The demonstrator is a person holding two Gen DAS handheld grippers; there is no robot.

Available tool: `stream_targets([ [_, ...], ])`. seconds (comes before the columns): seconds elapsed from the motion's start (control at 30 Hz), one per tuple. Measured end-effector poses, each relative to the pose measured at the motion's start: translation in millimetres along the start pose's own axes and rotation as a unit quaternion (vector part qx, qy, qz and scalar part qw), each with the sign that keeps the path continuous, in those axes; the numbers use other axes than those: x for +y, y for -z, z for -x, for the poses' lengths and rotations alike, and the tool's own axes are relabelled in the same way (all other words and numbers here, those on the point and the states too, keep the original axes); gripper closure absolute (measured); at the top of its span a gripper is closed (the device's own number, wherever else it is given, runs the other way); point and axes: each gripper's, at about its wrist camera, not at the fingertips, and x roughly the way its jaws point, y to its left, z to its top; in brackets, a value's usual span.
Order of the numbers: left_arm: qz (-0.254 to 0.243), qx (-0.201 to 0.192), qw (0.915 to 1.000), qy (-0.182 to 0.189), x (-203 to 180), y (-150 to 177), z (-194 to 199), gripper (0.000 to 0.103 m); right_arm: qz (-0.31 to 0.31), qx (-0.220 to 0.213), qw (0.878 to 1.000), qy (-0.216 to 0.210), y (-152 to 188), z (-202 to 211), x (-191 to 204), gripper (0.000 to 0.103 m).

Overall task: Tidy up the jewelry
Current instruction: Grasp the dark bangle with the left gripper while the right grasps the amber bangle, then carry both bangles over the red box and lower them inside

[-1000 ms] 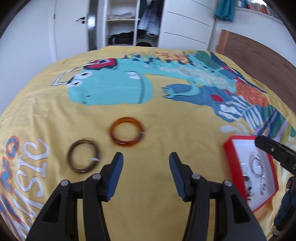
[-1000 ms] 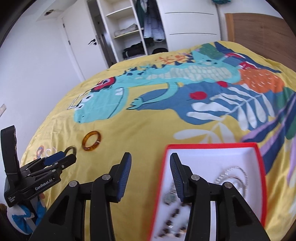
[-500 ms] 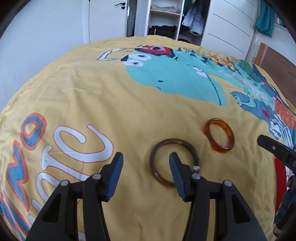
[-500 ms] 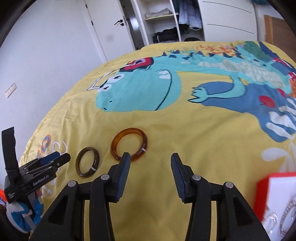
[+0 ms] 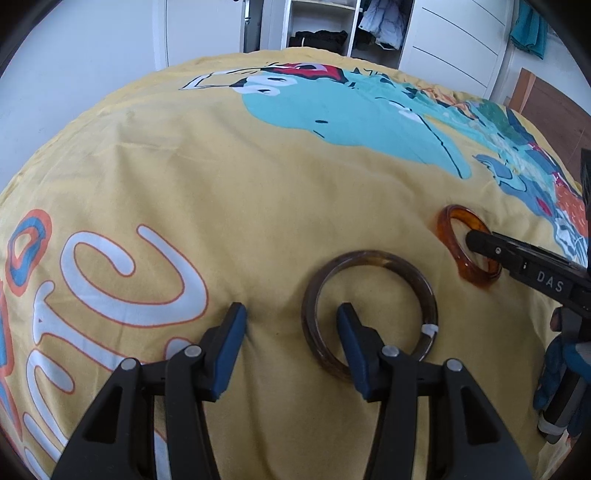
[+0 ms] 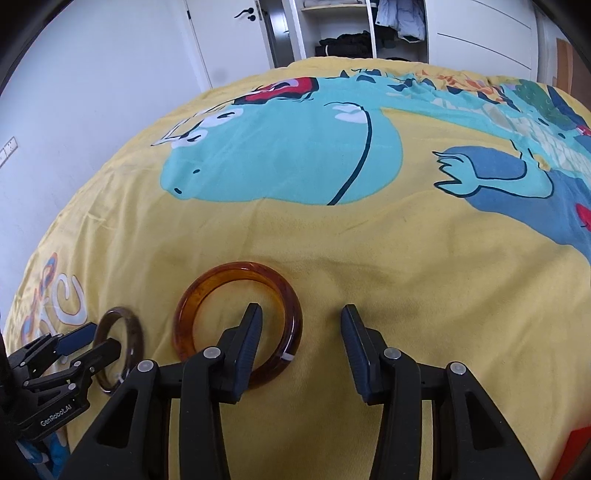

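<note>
Two bangles lie flat on the yellow cartoon bedspread. My left gripper is open and low over the dark brown bangle. Its right finger stands inside the ring and its left finger outside, so the bangle's left rim is between the jaws, and the pads are not pressing on it. My right gripper is open over the amber bangle, with its left finger inside that ring and its right finger outside. The right wrist view also shows the dark bangle with the left gripper at it.
A corner of the red jewelry tray shows at the lower right of the right wrist view. The bedspread runs back to an open wardrobe and a white door. A wooden headboard stands at the right.
Both grippers have moved left and down, away from the red tray and onto the bangles. Each now straddles one bangle's rim. Neither bangle has shifted.
</note>
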Motion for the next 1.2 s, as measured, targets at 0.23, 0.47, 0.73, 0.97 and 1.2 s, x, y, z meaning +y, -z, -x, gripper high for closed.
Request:
stream_targets([
  [0.23, -0.024, -0.005, 0.9996, -0.016, -10, -2, 0, 0.094, 0.021, -0.009, 1.000, 0.009, 3, -5, 5, 0.091],
  [0.47, -0.020, -0.007, 0.9993, -0.031, -17, -4, 18, 0.095, 0.001, -0.025, 1.000, 0.004, 9, 24, -1, 0.092],
  [0.73, -0.023, -0.018, 0.9993, -0.022, -46, -4, 54, 0.095, -0.037, -0.069, 0.997, 0.008, 19, 107, -32, 0.092],
  [0.97, -0.054, -0.038, 0.9976, 0.021, -111, -7, 90, 0.095, -0.069, -0.107, 0.991, 0.038, 40, 186, -87, 0.092],
  [1.2, -0.092, -0.044, 0.9897, 0.101, -199, 2, 116, 0.095, -0.108, -0.109, 0.983, 0.102, 88, 247, -165, 0.092],
])
